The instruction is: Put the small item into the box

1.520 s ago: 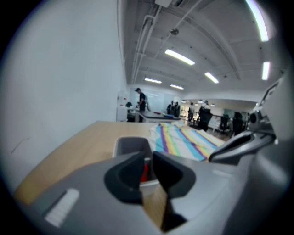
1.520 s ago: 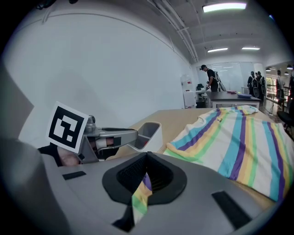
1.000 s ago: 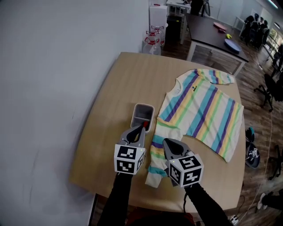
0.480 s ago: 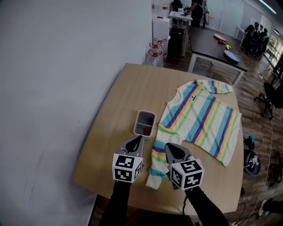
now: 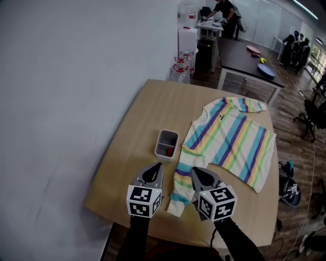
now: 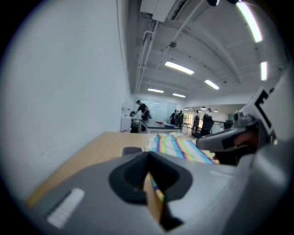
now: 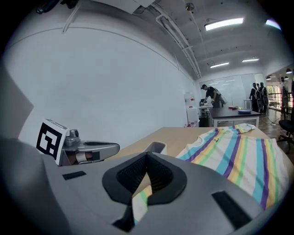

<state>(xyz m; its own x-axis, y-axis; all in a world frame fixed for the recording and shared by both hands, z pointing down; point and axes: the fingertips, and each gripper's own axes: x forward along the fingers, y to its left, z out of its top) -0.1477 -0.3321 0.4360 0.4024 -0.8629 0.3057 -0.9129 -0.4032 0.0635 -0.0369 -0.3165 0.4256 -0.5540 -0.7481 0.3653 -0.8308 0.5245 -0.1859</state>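
A small grey box (image 5: 167, 143) stands on the wooden table (image 5: 137, 127), just left of a striped shirt (image 5: 232, 137). Inside it, a small red item (image 5: 169, 151) lies at the near end. My left gripper (image 5: 157, 167) is over the table below the box, apart from it, jaws shut and empty. Beside it, my right gripper (image 5: 193, 171) hangs above the shirt's sleeve, also shut on nothing. In the left gripper view the box (image 6: 132, 150) shows ahead past the closed jaws. The right gripper view has the box (image 7: 156, 147) ahead and the left gripper (image 7: 110, 148) off to the side.
The table's near edge (image 5: 168, 232) runs just under both grippers, and a grey wall (image 5: 61, 102) runs along the left. A dark table (image 5: 249, 56), water bottles (image 5: 182, 63) and a person (image 5: 220, 10) are at the far end. Office chairs (image 5: 310, 112) stand to the right.
The left gripper was at the box with the red item at its tips; the item now lies in the box. Both grippers have drawn back toward the near table edge.
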